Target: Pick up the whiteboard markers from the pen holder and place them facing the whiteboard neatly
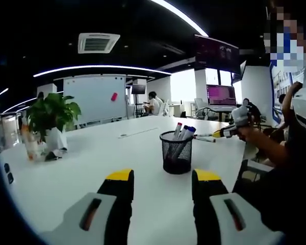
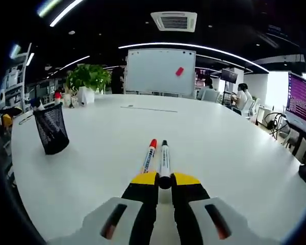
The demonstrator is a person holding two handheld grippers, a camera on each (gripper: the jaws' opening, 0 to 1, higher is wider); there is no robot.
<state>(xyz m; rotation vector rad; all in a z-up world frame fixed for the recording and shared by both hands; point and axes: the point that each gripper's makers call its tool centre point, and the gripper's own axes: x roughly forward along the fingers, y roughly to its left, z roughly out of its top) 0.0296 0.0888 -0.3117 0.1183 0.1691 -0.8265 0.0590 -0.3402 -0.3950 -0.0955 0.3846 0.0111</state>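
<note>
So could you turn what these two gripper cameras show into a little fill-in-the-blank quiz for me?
1. The right gripper is shut on a marker with a ____ cap.
2. Beside it on the table lies a marker whose cap is ____.
3. The remaining markers stand in a black ____ pen holder.
4. The left gripper has its jaws ____.

Missing words: black; red; mesh; open

Black mesh pen holder (image 1: 176,152) stood upright on the white table, several capped markers (image 1: 183,132) leaned inside it, red-capped marker (image 2: 150,155) laid flat, black-capped marker (image 2: 164,159) just beside it, parallel, caps pointed toward the whiteboard (image 2: 160,71).
</note>
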